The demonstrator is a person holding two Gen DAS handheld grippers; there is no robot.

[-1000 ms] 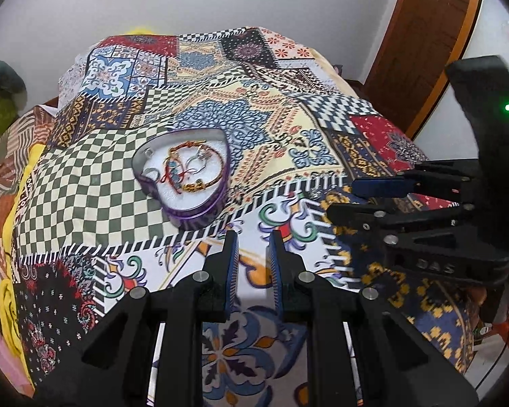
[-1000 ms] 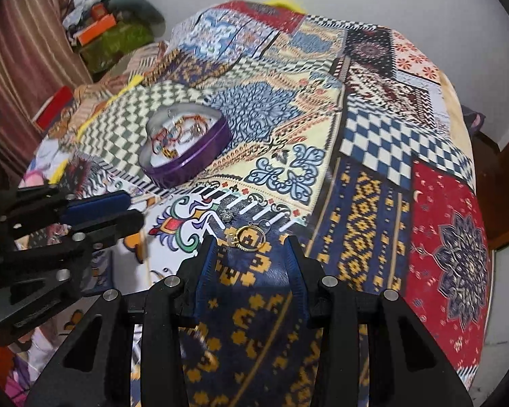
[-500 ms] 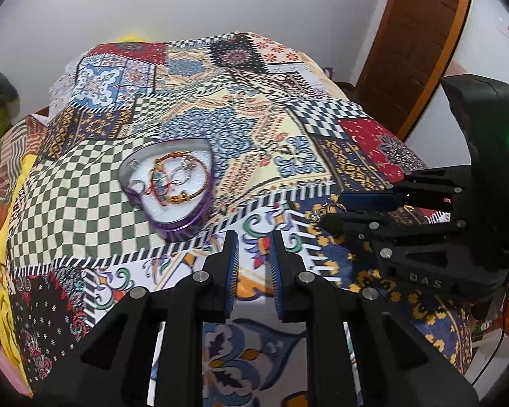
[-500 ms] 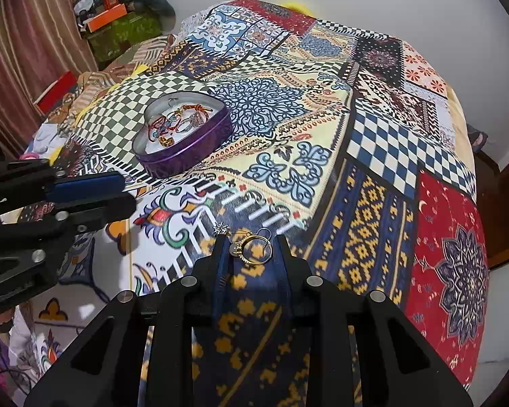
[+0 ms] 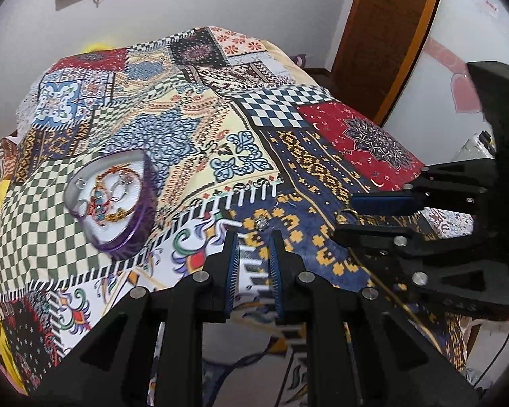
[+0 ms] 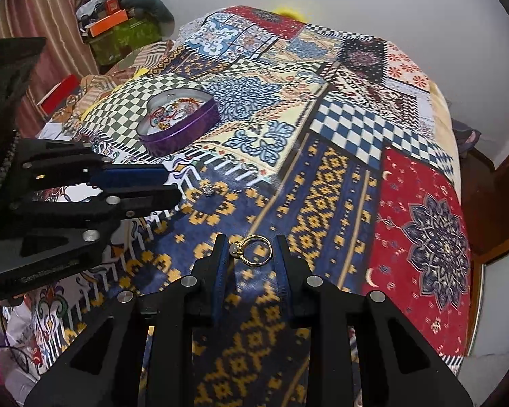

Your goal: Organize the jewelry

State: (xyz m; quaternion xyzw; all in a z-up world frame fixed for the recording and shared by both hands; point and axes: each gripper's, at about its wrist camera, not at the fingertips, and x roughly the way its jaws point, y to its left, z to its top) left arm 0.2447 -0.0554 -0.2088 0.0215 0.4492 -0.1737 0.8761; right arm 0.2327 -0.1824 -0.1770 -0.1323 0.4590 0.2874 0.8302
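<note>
Purple heart tin (image 6: 178, 125) of bracelets sits far left on quilt (image 6: 339, 183). Left gripper (image 5: 252, 240) narrowly parted, empty, small stud (image 5: 261, 224) just ahead. Right gripper (image 6: 251, 249) clamps gold ring (image 6: 252, 250), lifted above quilt.

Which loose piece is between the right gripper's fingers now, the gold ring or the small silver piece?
The gold ring, held between the right gripper fingers. The small silver piece lies apart on the bedspread, nearer the left gripper.

Bedspread: matt patchwork-print cloth bedspread (image 6: 325, 183)
Tin: glossy purple heart-shaped metal tin (image 6: 181, 129)
Ring: shiny gold metal ring (image 6: 253, 250)
Door: smooth brown wooden door (image 5: 383, 34)
Gripper: matt black plastic right gripper (image 6: 251, 257)
</note>
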